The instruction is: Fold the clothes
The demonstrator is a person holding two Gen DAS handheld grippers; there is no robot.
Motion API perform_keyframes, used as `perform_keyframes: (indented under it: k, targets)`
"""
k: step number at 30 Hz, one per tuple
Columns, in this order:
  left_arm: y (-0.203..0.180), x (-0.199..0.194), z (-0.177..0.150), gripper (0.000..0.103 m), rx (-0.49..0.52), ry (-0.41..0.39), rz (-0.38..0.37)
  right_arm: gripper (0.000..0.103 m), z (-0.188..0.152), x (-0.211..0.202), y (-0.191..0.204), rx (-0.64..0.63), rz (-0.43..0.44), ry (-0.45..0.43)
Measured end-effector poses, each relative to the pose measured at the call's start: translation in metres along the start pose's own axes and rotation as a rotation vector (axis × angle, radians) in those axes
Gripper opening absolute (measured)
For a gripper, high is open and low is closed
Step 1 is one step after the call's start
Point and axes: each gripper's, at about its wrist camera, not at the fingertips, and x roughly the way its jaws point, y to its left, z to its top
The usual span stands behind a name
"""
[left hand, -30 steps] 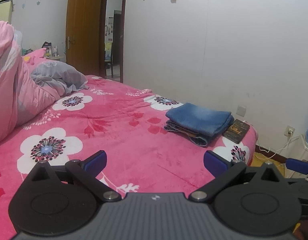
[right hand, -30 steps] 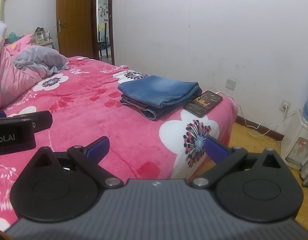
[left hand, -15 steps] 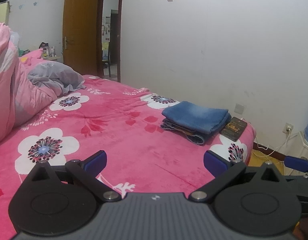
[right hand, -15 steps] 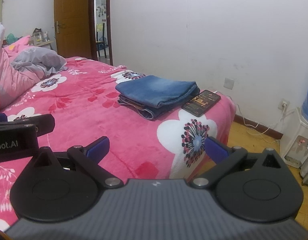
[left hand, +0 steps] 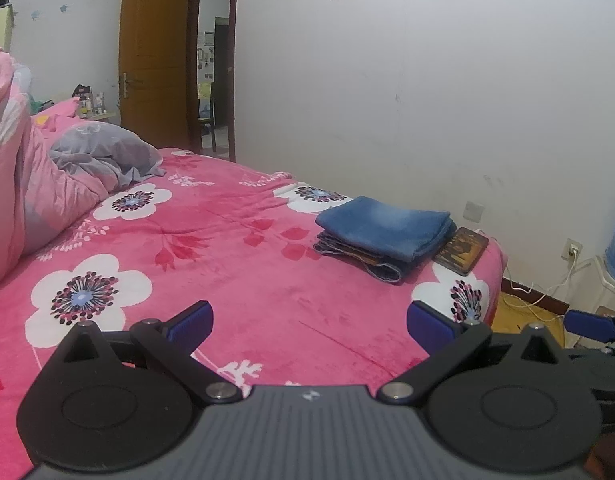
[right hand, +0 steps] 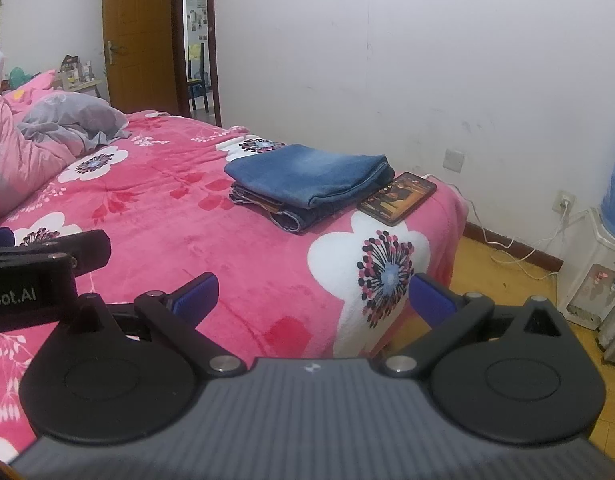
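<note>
The left claw (left hand: 309, 318) stands wide open and empty at the bottom of its own frame, blue pads splayed over the pink floral blanket (left hand: 235, 264), and the right claw (right hand: 311, 294) is just as open and empty, hanging over the bed's near corner with the wooden floor (right hand: 507, 280) showing past its right pad. Up and to the right of centre in both views lie the folded jeans (right hand: 307, 178), a neat blue stack near the bed's far edge, and the job looks essentially finished for this garment. Touching or just beside the stack's right side rests a phone (right hand: 397, 198), screen lit, close to the mattress edge. That is the main hazard: any nudge or re-grip of the denim from the left could push the phone off onto the floor. A one-sided pinch could also peel only the top layer and undo the fold, since soft denim slides on plush fleece. At the left of the frames sit a heaped pink quilt (left hand: 23, 184) and a grey pillow (left hand: 103, 156); reaching there with both claws side by side risks knocking them together.
</note>
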Motion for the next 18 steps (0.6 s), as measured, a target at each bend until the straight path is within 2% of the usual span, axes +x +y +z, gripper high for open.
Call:
perform_keyframes:
  k: [18]
  targets:
    - [0.0007,0.0031,-0.0022,0.103,-0.008,0.008,-0.003,0.102,-0.0016,0.0007,0.0001,-0.005,-0.008,0.004]
